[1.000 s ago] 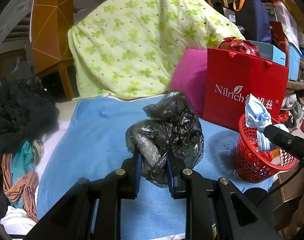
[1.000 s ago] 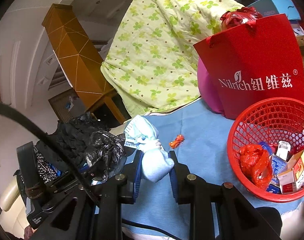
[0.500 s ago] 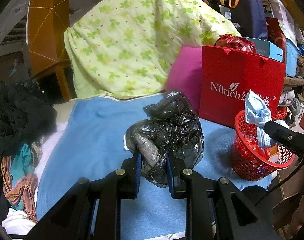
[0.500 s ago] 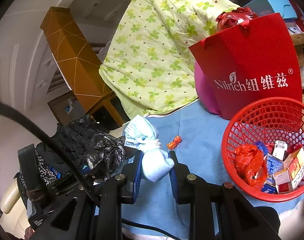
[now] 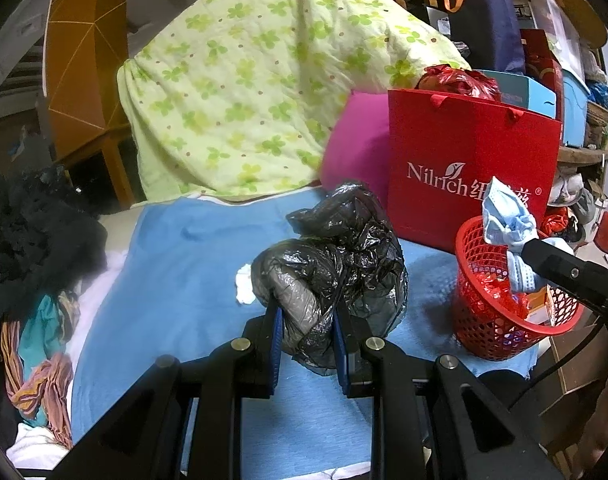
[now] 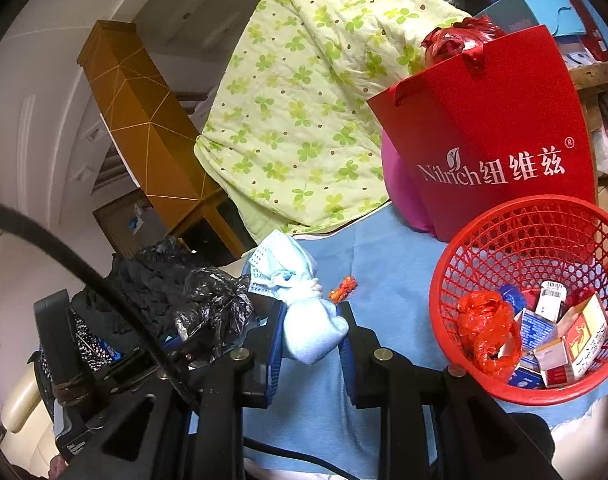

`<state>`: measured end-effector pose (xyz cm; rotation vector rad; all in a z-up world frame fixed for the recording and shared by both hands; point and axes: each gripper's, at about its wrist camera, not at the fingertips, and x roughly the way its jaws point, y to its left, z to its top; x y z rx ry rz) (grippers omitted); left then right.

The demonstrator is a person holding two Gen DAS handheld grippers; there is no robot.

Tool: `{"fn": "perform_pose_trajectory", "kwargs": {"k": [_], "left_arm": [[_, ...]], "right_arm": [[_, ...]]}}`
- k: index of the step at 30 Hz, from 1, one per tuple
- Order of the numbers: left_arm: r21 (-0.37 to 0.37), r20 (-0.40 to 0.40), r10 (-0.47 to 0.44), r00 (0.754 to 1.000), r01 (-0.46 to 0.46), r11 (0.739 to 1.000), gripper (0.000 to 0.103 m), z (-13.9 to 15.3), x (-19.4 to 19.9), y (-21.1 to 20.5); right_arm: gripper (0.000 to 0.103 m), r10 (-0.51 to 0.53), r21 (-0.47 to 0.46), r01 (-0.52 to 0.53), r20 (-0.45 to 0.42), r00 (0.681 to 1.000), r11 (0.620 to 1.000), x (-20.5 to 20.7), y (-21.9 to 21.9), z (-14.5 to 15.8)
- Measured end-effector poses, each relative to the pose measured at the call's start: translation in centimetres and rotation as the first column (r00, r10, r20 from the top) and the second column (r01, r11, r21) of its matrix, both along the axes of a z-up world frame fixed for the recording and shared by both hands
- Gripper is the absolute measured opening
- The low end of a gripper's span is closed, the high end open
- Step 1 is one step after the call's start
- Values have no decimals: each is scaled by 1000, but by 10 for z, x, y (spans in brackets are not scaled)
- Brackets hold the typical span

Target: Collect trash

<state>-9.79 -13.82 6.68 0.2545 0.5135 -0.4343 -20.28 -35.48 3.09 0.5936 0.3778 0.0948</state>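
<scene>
My left gripper (image 5: 307,320) is shut on a crumpled black plastic bag (image 5: 336,264) and holds it above the blue cloth. My right gripper (image 6: 311,332) is shut on a bundle of light blue face masks (image 6: 299,300). In the left wrist view that bundle (image 5: 504,220) hangs just above the rim of the red mesh basket (image 5: 480,332). The basket (image 6: 500,236) stands at the right edge of the cloth and holds small cartons and a red wrapper (image 6: 488,332). A small orange wrapper (image 6: 344,289) and a white scrap (image 5: 243,288) lie on the cloth.
A red Nilrich paper bag (image 5: 464,168) and a pink cushion (image 5: 356,148) stand behind the basket. A green-flowered quilt (image 5: 255,80) is piled at the back. Dark clothes (image 5: 35,240) lie at the left. The blue cloth (image 5: 183,264) covers the surface.
My right gripper with the mask bundle has moved closer to the basket. A white scrap now shows on the cloth left of the black bag. The left gripper keeps its hold.
</scene>
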Motion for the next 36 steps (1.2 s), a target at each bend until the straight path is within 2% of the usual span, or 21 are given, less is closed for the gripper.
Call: {"fn": "perform_pose_trajectory", "kwargs": {"k": [36], "left_arm": [[39,37,-125,992,123,992,24,14,-29,-50]], "right_arm": [[27,-106,37,105,35,994,994,-38,-38,3]]}}
